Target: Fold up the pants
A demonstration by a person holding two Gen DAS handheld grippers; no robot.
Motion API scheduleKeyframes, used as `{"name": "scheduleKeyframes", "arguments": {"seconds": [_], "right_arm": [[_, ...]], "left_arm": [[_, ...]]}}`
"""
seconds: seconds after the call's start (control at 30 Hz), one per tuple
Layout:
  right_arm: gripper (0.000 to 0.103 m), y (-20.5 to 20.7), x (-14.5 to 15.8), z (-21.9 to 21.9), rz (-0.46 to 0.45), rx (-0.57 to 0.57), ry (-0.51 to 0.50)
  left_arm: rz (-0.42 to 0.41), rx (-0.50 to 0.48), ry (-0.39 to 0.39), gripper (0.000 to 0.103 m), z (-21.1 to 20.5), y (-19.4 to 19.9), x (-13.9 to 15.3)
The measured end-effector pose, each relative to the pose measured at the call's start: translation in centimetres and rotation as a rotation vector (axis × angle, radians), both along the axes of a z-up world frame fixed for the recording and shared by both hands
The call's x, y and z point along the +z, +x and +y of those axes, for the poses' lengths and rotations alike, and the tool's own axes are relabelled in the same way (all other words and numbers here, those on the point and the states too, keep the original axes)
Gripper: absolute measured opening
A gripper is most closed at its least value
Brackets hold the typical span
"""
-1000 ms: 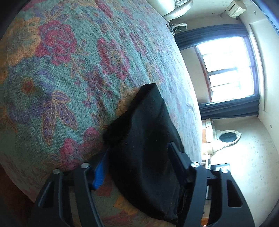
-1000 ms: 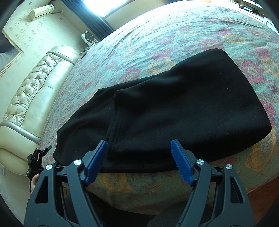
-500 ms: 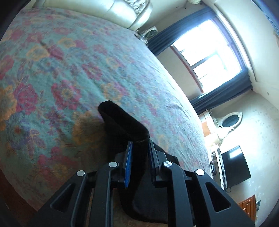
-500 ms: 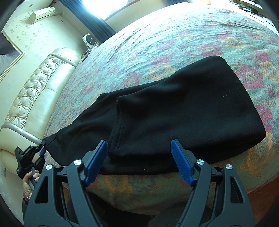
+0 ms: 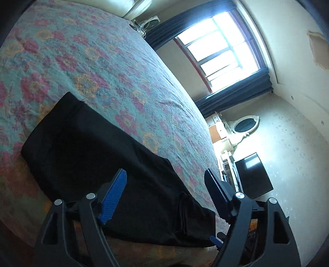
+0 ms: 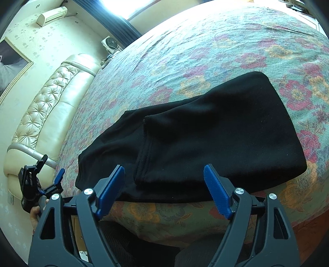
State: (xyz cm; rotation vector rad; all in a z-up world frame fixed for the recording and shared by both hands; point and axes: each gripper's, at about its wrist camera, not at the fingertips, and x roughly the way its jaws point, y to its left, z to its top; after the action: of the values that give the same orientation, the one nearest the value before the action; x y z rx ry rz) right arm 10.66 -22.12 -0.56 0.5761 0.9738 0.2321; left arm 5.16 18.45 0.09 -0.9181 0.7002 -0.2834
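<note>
Black pants (image 6: 205, 133) lie folded on the floral bed cover (image 6: 226, 45), one hemmed leg end on top near the bed's front edge. My right gripper (image 6: 164, 189) hovers just over that near edge, its jaws opening wider with nothing pinched between the blue pads. In the left wrist view the pants (image 5: 92, 154) stretch away below my left gripper (image 5: 164, 191), whose jaws are opening, the pads off the cloth. The right wrist view also shows the left gripper (image 6: 51, 168), held by a hand (image 6: 35, 213) beside the bed's left end.
A cream tufted headboard (image 6: 51, 102) runs along the bed's far left side. A bright window (image 5: 222, 47) with dark curtains, an oval mirror (image 5: 244, 125) and a black TV (image 5: 253, 176) stand beyond the bed. An air conditioner (image 6: 51, 15) hangs on the wall.
The left gripper shut on the pants' end, lifted it, and has now let go and opened above the cloth. The pants' left end has drawn in. The right gripper barely moved.
</note>
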Motion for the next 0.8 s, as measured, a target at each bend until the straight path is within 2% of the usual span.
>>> {"name": "scheduleKeyframes", "arguments": {"seconds": [0.1, 0.2, 0.3, 0.37, 0.53, 0.67, 0.73, 0.8], "right_arm": [[0.080, 0.1, -0.8, 0.4, 0.023, 0.009, 0.010], [0.080, 0.1, -1.5, 0.9, 0.045, 0.021, 0.019], [0.080, 0.1, -1.8, 1.5, 0.053, 0.027, 0.018], [0.080, 0.2, -2.1, 1.9, 0.061, 0.031, 0.018], [0.080, 0.6, -2.7, 2.8, 0.083, 0.039, 0.006], [0.080, 1.0, -3.1, 3.2, 0.095, 0.036, -0.003], [0.080, 1.2, -3.3, 3.3, 0.100, 0.036, -0.008], [0.080, 1.3, -3.4, 3.4, 0.102, 0.035, -0.010]], "left_arm": [[0.034, 0.023, -0.024, 0.077, 4.6, -0.5, -1.7], [0.080, -0.062, -0.031, 0.077, 8.5, 0.6, -3.3], [0.131, -0.093, 0.033, 0.077, 11.9, 2.1, -4.7], [0.169, -0.132, 0.038, 0.077, 13.3, 3.5, -5.9], [0.237, -0.226, 0.080, 0.077, 13.8, 7.0, -7.7], [0.250, -0.311, 0.069, 0.077, 12.8, 9.3, -8.8], [0.237, -0.329, 0.037, 0.080, 12.4, 10.2, -8.9], [0.219, -0.346, -0.049, 0.080, 12.3, 10.9, -9.1]]}}
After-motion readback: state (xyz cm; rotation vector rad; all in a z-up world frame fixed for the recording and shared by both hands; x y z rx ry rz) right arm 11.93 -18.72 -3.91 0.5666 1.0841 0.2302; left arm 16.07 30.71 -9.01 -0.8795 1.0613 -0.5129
